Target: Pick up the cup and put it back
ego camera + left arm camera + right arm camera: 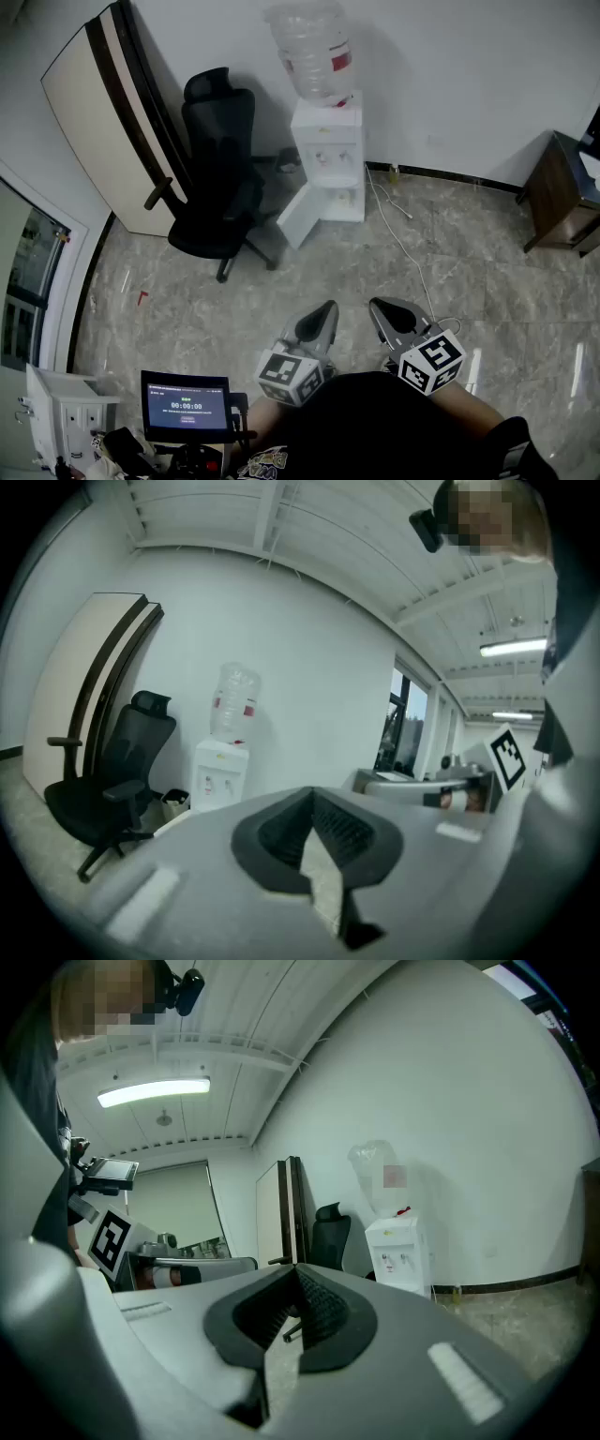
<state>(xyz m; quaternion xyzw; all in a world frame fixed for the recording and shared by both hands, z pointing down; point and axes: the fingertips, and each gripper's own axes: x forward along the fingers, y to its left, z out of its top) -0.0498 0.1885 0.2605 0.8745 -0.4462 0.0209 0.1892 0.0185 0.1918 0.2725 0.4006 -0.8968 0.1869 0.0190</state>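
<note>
No cup shows in any view. In the head view my left gripper [325, 312] and right gripper [382, 307] hang side by side close to the person's body, above the marble floor, both pointing toward a white water dispenser [327, 159] at the far wall. The left gripper [312, 803] has its jaws meeting at the tips with nothing between them. The right gripper [295, 1279] is likewise shut and empty. The dispenser [219, 775] [398, 1251] stands a few steps ahead in both gripper views.
A black office chair [217, 187] stands left of the dispenser, whose lower door [298, 217] hangs open. A white cable [403, 244] trails across the floor. A wooden cabinet [562, 197] sits at the right, a small screen [186, 405] at the lower left, and a panel [103, 103] leans on the wall.
</note>
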